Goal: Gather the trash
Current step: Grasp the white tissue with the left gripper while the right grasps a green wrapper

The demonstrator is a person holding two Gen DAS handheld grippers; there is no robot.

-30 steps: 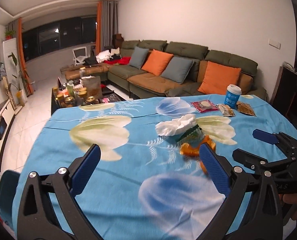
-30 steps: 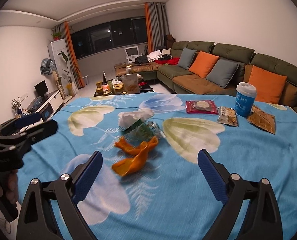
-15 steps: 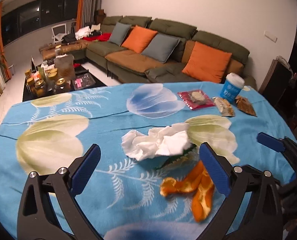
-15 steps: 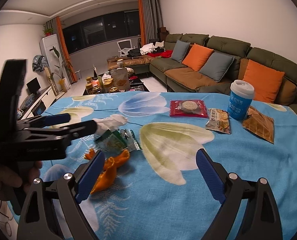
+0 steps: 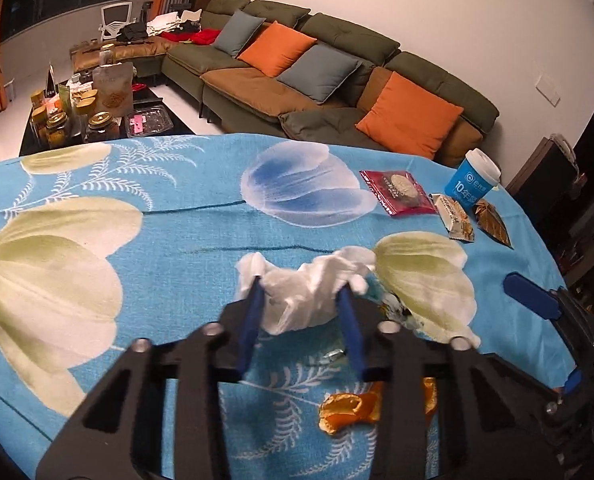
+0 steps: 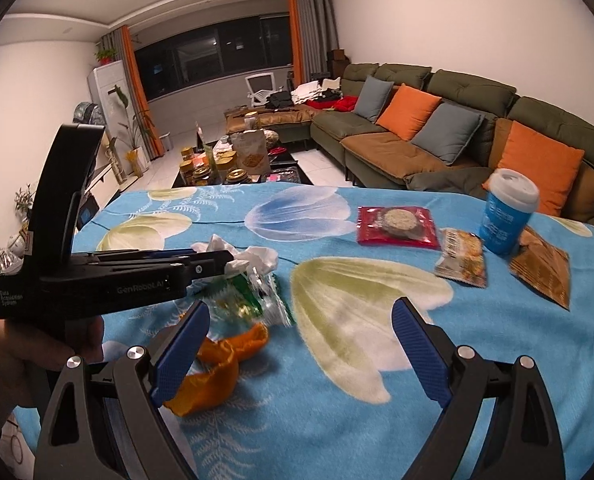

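My left gripper (image 5: 303, 292) is shut on a crumpled white tissue (image 5: 309, 284) on the blue flowered tablecloth (image 5: 137, 240). In the right wrist view the left gripper (image 6: 229, 258) grips the tissue (image 6: 257, 254) from the left. A green crinkled wrapper (image 6: 253, 300) lies under the tissue. Orange peel (image 6: 213, 368) lies in front of it, and also shows in the left wrist view (image 5: 349, 408). My right gripper (image 6: 297, 344) is open and empty, just above the cloth, with its left finger over the peel.
A red snack packet (image 6: 397, 222), a small snack bag (image 6: 461, 258), a blue paper cup (image 6: 505, 212) and a brown packet (image 6: 541, 266) lie at the far right of the table. A sofa (image 6: 437, 136) and a low table with jars (image 6: 217, 168) stand beyond.
My left gripper moved forward to the tissue and closed on it. My right gripper came nearer the peel and stayed open.
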